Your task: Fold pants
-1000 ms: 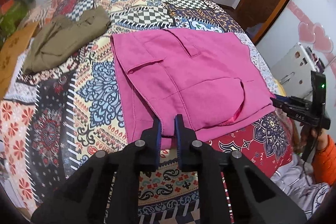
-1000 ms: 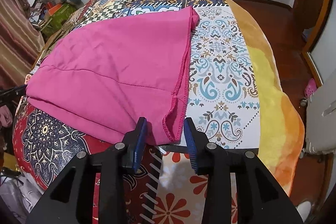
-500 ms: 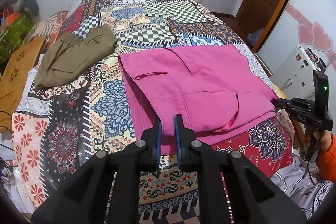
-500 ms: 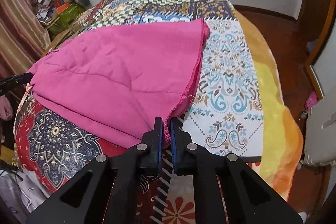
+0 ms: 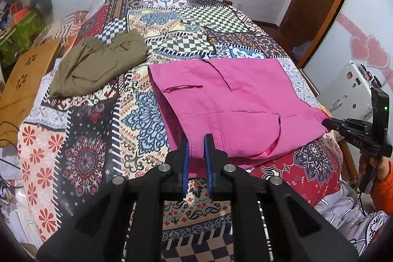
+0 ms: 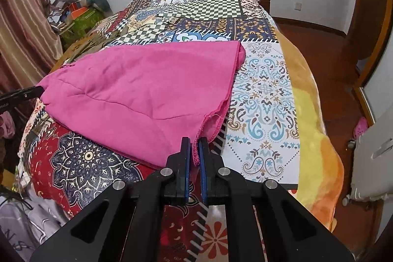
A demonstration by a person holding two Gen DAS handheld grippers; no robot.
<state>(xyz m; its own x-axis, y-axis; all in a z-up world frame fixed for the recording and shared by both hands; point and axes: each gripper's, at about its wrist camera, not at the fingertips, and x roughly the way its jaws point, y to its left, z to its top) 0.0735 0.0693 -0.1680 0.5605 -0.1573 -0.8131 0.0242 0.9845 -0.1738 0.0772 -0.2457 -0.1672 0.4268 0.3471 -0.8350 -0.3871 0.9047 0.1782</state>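
Pink pants (image 5: 235, 99): both grippers pinch its near edge.
Left gripper (image 5: 195, 139): holds the waist end.
Right gripper (image 6: 194, 142): holds the hem.
Writing: "DAS" on right gripper, left view only.
Brown pants (image 5: 98, 63): clear in left view only.

The pink pants (image 5: 235, 99) are folded over, so the layers underneath and the bed cover (image 5: 98, 153) below them cannot be seen. Where the left tongs (image 5: 195, 146) pinch the near edge, the cloth between the pads is hidden; likewise the hem corner inside the right tongs (image 6: 194, 151). The person shows only as a hand (image 5: 368, 163) and an orange sleeve (image 5: 383, 188), cut off by the right edge. In the right wrist view the olive garment (image 6: 98, 40) is mostly hidden behind the pants. The pile (image 6: 76, 11) at the far left is too cluttered to tell apart.
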